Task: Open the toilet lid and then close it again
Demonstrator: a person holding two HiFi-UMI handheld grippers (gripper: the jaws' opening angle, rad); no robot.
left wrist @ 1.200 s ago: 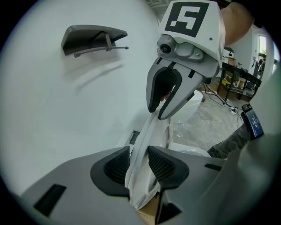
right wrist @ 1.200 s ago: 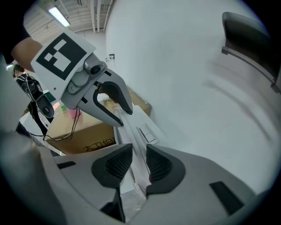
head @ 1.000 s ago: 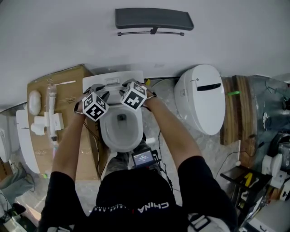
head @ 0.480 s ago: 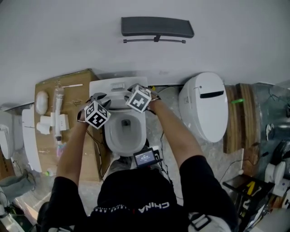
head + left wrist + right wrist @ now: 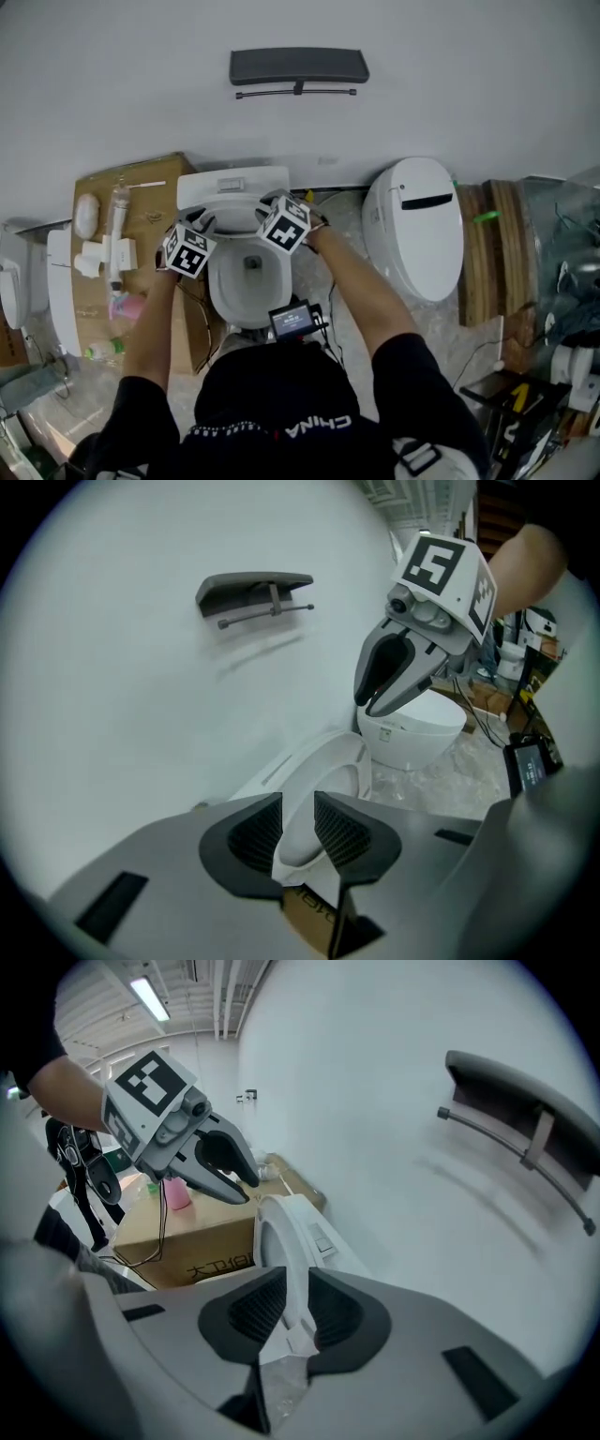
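The white toilet [image 5: 246, 281] stands in the middle of the head view with its bowl uncovered. Its lid [image 5: 234, 212] stands raised in front of the tank [image 5: 232, 186]. My left gripper [image 5: 203, 225] grips the lid's left rim and my right gripper [image 5: 266, 202] its right rim. In the left gripper view the left gripper [image 5: 298, 832] has the lid's edge [image 5: 323, 780] pinched between its pads, with the right gripper [image 5: 375, 700] ahead. In the right gripper view the right gripper [image 5: 295, 1307] has just been closing and presses on the lid's edge [image 5: 281, 1237]; the left gripper [image 5: 239, 1180] is beyond.
A second white toilet [image 5: 417, 225] with its lid down stands to the right. A cardboard box [image 5: 141, 197] with white parts lies to the left. A dark shelf [image 5: 298, 66] hangs on the wall above. A small screen [image 5: 292, 321] and cables lie by the bowl's front.
Both grippers have drawn back a little from the tank toward the person, still on the lid's rim. The head camera has shifted slightly.
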